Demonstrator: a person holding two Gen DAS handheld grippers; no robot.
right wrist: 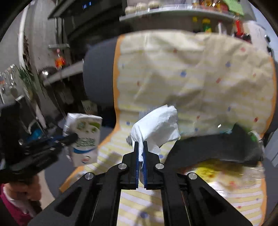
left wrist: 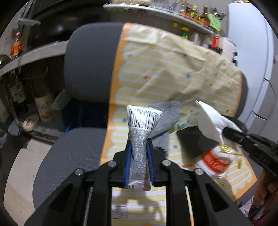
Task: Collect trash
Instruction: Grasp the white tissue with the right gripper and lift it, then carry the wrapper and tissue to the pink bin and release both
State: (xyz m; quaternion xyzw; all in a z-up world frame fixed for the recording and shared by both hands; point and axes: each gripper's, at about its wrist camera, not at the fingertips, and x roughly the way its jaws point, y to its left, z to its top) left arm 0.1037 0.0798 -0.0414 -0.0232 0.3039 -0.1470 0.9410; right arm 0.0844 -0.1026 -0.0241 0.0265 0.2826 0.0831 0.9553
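Note:
My left gripper (left wrist: 139,145) is shut on a squashed drink carton (left wrist: 141,137) with a barcode, held above the chair seat. The carton also shows in the right wrist view (right wrist: 85,137), with the left gripper (right wrist: 69,138) at the left. My right gripper (right wrist: 141,145) is shut on a crumpled white paper tissue (right wrist: 156,128). In the left wrist view the tissue (left wrist: 211,121) and right gripper (left wrist: 225,132) are at the right. A white cup with an orange label (left wrist: 214,162) lies on the seat; a clear plastic wrapper with yellow scraps (right wrist: 224,170) lies there too.
An office chair (left wrist: 86,64) is draped with a yellow striped cloth (left wrist: 165,69). A dark grey cloth (right wrist: 217,147) lies on the seat. Shelves with bottles (left wrist: 196,15) stand behind. Cups (left wrist: 44,107) and clutter sit on a low shelf at left.

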